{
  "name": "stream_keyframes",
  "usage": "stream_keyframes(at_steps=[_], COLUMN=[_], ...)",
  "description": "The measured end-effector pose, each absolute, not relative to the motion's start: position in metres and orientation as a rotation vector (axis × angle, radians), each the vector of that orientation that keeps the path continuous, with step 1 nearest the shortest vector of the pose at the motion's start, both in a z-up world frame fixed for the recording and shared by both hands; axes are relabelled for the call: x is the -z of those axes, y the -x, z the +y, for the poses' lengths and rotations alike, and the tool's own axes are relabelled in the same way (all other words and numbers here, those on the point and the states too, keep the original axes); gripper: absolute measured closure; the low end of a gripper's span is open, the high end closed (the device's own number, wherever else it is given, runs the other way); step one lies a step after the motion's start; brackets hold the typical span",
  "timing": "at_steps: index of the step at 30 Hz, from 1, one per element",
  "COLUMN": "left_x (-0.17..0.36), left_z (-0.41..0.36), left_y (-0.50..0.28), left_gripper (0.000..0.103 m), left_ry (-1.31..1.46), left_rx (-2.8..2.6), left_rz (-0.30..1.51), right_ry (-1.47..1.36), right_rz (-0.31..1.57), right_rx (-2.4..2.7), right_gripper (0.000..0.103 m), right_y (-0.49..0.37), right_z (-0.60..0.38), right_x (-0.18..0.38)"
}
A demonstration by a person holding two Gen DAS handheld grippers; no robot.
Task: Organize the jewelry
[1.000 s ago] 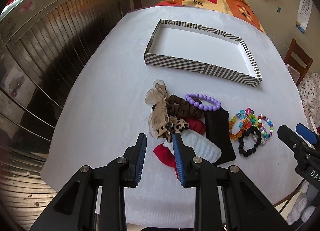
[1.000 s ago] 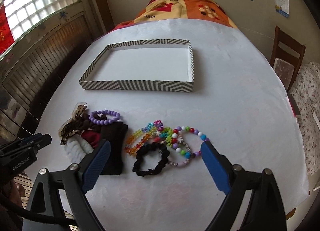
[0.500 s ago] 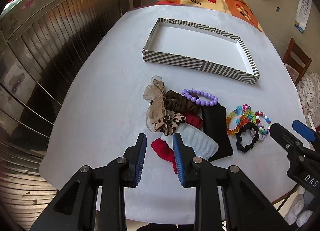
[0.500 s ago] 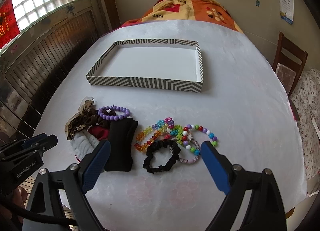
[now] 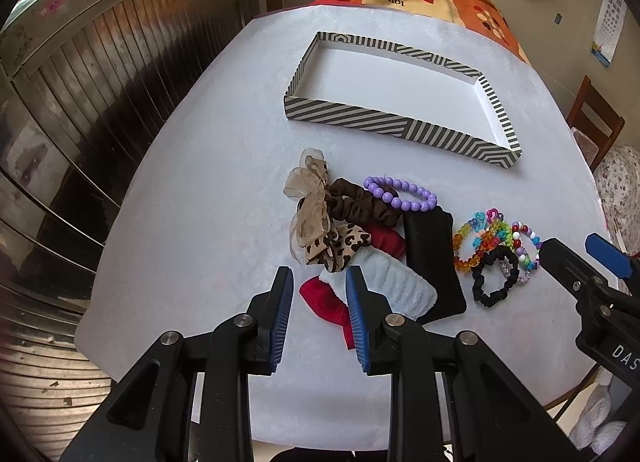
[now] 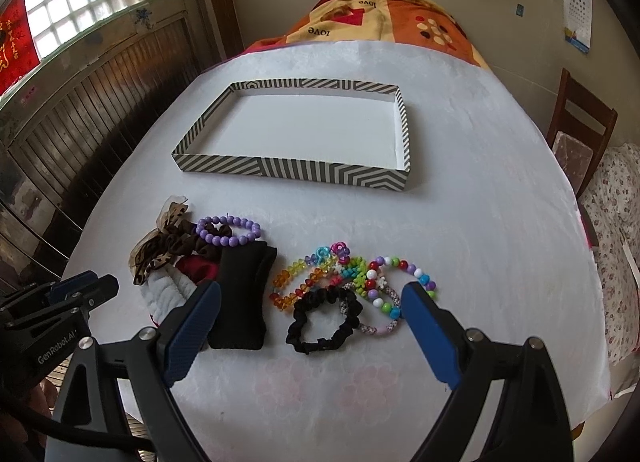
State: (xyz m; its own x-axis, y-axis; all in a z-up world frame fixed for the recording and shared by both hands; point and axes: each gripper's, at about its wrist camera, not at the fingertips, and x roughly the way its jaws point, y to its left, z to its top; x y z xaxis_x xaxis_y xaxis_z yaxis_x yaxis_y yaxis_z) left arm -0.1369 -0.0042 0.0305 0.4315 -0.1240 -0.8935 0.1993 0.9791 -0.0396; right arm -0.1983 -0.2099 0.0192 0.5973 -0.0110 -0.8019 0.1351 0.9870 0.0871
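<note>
**Jewelry heaped near the table edge, tray empty**

Left wrist view: left gripper (image 5: 316, 302) hovering low, jaws parted by a narrow gap, pinching nothing. Just ahead, a soft heap: red cloth piece (image 5: 326, 302), white fluffy band (image 5: 394, 282), leopard bow (image 5: 340, 246), brown scrunchie (image 5: 360, 205), purple bead bracelet (image 5: 400, 193), black pouch (image 5: 432, 258). Probably all light and limp; fabric best pinched at a raised fold. Striped tray (image 5: 392, 125) further away, empty inside.

Right wrist view: right gripper (image 6: 312, 326) spread wide, holding nothing, above black scrunchie (image 6: 322, 322) and colourful bead bracelets (image 6: 352, 278). Beads likely hard, slippery, apt to roll; better taken across the strand. Bracelets overlapping, so possibly lifting together. Bare white table (image 6: 480, 189) between heap and tray, a free path. Near table edge close to the grippers; low tray wall to clear.
</note>
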Motion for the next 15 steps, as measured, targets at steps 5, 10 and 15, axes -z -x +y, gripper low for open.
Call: stream_keyframes(at_steps=[5, 10, 15], left_x=[-0.0285, -0.0262, -0.0248], left_z=[-0.0066, -0.008, -0.0087], left_y=[0.1355, 0.1343, 0.1331], left_gripper=[0.084, 0.084, 0.084], left_ry=[-0.081, -0.085, -0.088], left_rx=[0.199, 0.194, 0.189], left_rz=[1.108, 1.111, 1.115], right_ry=[-0.146, -0.152, -0.152], right_rz=[0.936, 0.94, 0.947], right_rx=[0.088, 0.09, 0.087], right_gripper=[0.009, 0.009, 0.009], right_y=[0.1942, 0.1923, 0.1901], right_z=[-0.2108, -0.2137, -0.2138], right_x=[-0.0172, -0.0154, -0.0135])
